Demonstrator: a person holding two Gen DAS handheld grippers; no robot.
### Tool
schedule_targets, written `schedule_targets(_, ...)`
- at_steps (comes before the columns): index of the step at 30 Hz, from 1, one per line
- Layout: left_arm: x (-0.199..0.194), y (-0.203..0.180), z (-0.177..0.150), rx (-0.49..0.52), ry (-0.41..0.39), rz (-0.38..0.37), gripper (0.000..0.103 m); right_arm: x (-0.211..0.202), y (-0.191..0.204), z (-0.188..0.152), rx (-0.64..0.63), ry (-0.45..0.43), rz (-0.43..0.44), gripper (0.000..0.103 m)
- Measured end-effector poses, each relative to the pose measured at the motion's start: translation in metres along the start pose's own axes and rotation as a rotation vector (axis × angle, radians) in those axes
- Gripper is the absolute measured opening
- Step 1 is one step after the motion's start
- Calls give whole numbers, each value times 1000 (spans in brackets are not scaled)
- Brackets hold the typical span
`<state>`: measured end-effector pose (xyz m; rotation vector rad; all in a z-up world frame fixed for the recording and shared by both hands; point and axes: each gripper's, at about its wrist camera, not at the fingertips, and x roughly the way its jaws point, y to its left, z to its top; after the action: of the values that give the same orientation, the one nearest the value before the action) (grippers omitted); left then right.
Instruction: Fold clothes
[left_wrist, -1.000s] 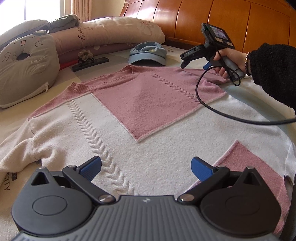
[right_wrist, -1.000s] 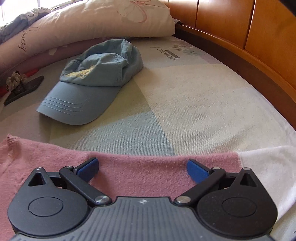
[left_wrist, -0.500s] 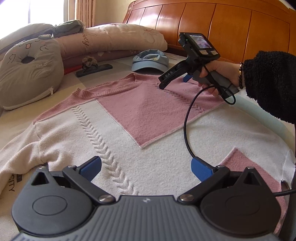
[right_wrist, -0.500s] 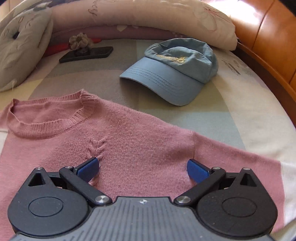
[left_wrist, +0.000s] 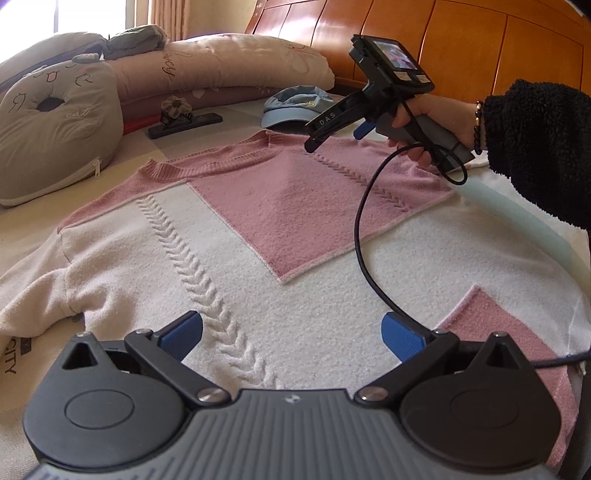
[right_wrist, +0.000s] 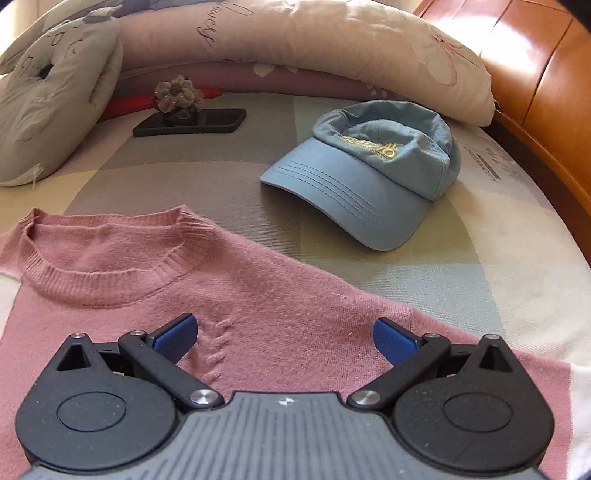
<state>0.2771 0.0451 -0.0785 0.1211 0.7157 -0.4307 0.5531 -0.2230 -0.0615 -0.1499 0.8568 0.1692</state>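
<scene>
A pink and white knitted sweater (left_wrist: 229, 236) lies spread flat, front up, on the bed (right_wrist: 461, 273), its ribbed collar (right_wrist: 110, 273) toward the pillows. All places below are told from this sweater.

The left gripper (left_wrist: 291, 332) hovers over the sweater's white lower body, beside the raised cable braid (left_wrist: 195, 269), its blue fingers (left_wrist: 183, 334) spread wide with nothing between them. A small pink patch (left_wrist: 491, 325) sits at the hem end just to its right.

The right gripper (right_wrist: 284, 336) is above the pink chest panel, just below the collar and to its right, with its jaws wide apart and empty; whether the fingers touch the knit cannot be told. In the left wrist view this gripper (left_wrist: 336, 129) appears held by a hand (left_wrist: 417, 125) in a black fuzzy sleeve (left_wrist: 539, 147), and its black cable (left_wrist: 360, 236) loops down across the sweater.

Beyond the collar, apart from the sweater, lies a light blue cap (right_wrist: 373, 173). Further left of the cap a dark phone (right_wrist: 192, 122) rests with a fabric flower (right_wrist: 177, 92) on it. A grey cat cushion (left_wrist: 48, 129) lies past the sweater's left shoulder, and long pillows (right_wrist: 295, 40) line the wooden headboard (left_wrist: 461, 48).
</scene>
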Motion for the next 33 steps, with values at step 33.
schedule_targets(33, -25, -59, -44, -73, 89, 92, 102, -181, 42, -255, 4, -77, 132, 103)
